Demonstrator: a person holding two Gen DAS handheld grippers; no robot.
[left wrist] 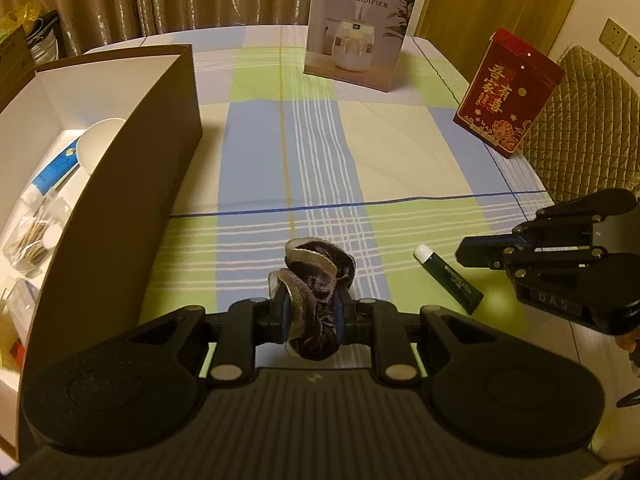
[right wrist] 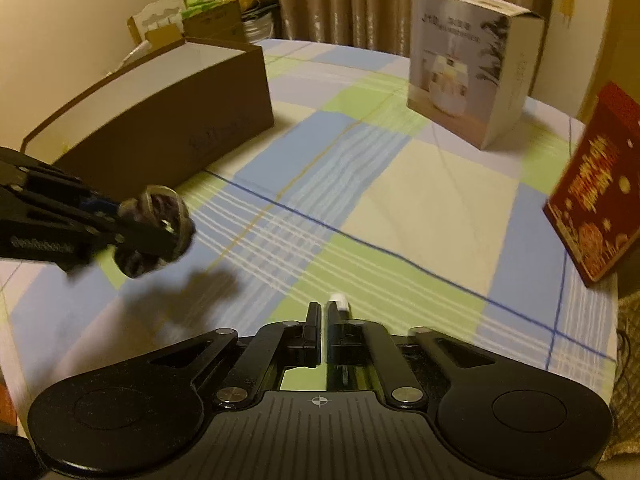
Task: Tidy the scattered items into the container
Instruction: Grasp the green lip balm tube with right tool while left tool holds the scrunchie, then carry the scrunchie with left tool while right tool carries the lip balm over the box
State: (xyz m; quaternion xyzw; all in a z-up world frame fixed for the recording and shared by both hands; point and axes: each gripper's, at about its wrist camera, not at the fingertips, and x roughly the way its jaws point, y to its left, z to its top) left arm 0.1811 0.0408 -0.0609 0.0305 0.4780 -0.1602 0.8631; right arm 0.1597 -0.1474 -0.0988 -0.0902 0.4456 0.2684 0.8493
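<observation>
Under right gripper (right wrist: 324, 328) — tube (right wrist: 338, 304) half-hidden

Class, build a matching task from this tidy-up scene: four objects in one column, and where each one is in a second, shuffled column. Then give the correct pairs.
Objects
1. scrunchie
2. green tube
3. humidifier box
4. white dish

Places
A. upright at the table's far edge
B. inside the brown container
C. clamped in the left gripper
D. lying on the tablecloth by the right gripper

Pairs: 1-C, 2-D, 3-A, 4-B
</observation>
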